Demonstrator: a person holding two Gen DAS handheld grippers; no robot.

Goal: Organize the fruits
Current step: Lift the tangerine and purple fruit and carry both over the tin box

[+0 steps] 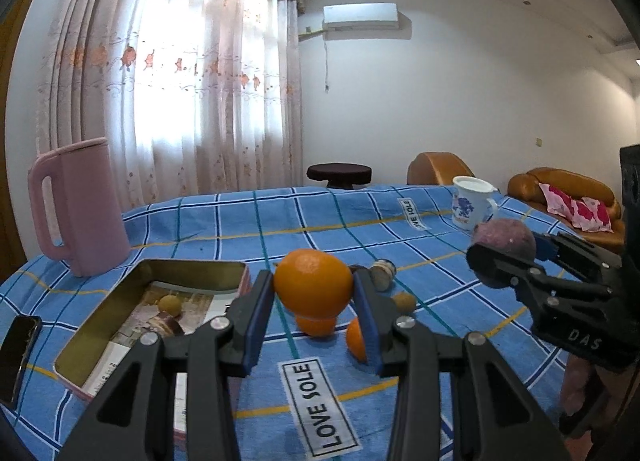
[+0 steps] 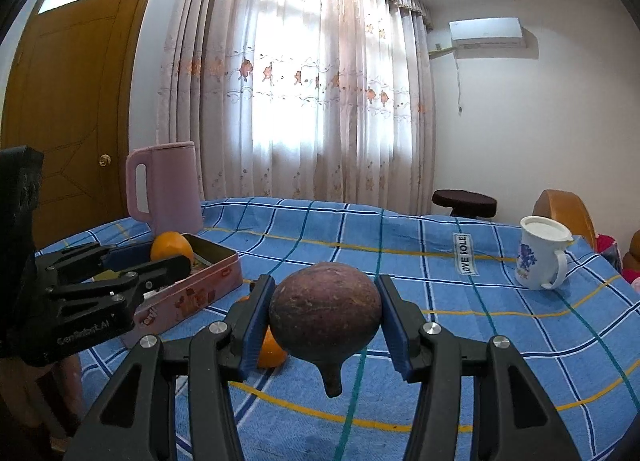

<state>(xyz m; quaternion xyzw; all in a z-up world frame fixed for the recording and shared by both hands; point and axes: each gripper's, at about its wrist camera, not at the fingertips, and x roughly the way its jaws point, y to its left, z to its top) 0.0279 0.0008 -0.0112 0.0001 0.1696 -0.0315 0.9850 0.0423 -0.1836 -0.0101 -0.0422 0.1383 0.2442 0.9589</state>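
Orange (image 1: 313,284) being pinched aloft in left tongs (image 1: 314,301), just beside the open tin (image 1: 120,325), likely bound for it | right tongs (image 2: 324,317) clamping a purple-brown fruit (image 2: 325,315) above the blue-checked worktop (image 2: 500,341) | 2 oranges (image 1: 317,325) lying loose below.

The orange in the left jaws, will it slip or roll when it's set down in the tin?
The orange is smooth and round, gripped only at its two sides by the left gripper, so it may slip if the squeeze eases. Released, it would probably roll, though the walls of the tin should stop it. It looks firm, not fragile.
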